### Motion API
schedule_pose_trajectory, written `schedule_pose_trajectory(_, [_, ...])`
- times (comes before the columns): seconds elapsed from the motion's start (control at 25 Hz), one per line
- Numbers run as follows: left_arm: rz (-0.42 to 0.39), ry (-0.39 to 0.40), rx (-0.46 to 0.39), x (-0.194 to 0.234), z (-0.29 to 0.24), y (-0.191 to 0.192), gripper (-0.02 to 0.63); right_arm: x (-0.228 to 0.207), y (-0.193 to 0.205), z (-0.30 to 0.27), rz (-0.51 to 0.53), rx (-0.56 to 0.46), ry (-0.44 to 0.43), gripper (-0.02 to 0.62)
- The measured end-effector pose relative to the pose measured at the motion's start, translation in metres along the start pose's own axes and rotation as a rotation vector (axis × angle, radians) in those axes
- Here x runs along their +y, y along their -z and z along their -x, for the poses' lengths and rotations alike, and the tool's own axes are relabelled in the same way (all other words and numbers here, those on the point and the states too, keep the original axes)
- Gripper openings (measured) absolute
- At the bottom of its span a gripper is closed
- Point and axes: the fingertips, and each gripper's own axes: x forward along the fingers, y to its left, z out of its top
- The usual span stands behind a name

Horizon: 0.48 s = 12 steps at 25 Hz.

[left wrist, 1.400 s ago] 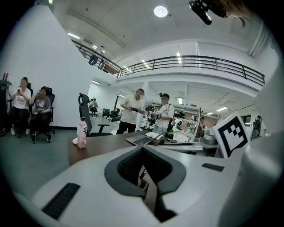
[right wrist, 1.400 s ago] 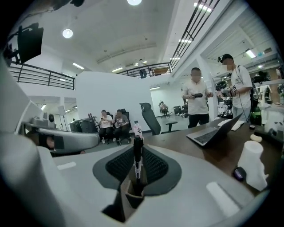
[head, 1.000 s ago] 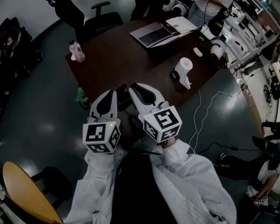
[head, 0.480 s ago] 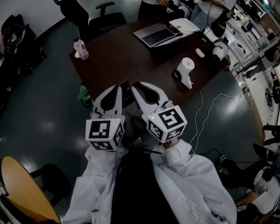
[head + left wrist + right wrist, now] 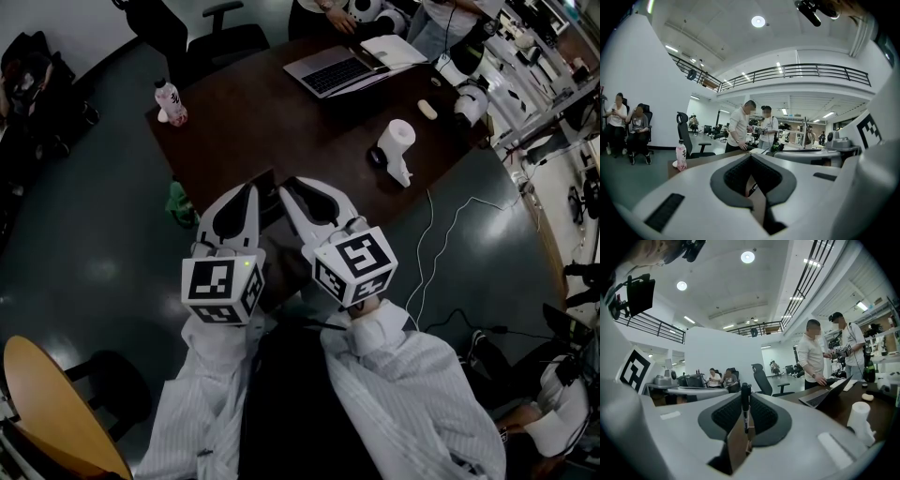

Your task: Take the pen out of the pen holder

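Note:
A black pen (image 5: 745, 405) stands upright between the pads of my right gripper (image 5: 746, 414), which is shut on it; its cap rises above the jaw tips. In the head view the right gripper (image 5: 305, 195) and left gripper (image 5: 246, 199) are held side by side over the near corner of the dark table (image 5: 281, 112). The dark pen holder (image 5: 267, 190) shows between their tips. In the left gripper view the jaws of the left gripper (image 5: 751, 174) stand close together around the holder's brown wall (image 5: 758, 206), and a slanted dark pen tip (image 5: 752, 189) shows in the gap.
On the table stand a pink bottle (image 5: 169, 101), a laptop (image 5: 330, 69), a notebook (image 5: 394, 49) and a white paper roll (image 5: 397, 141). A green object (image 5: 180, 202) lies by the table's left corner. Office chairs (image 5: 220, 37) stand behind, people are nearby, and cables (image 5: 441, 234) trail on the floor.
Both grippers stay where they were and keep their grips. Only the head view has shifted slightly.

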Motion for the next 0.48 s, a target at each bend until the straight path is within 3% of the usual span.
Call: schedule_pose_trajectory(0.48, [0.005, 0.002, 0.004, 0.0011, -0.0048, -0.0004, 0.003, -0.0037, -0.0017, -0.0016, -0.004, 0.002, 0.003, 0.060])
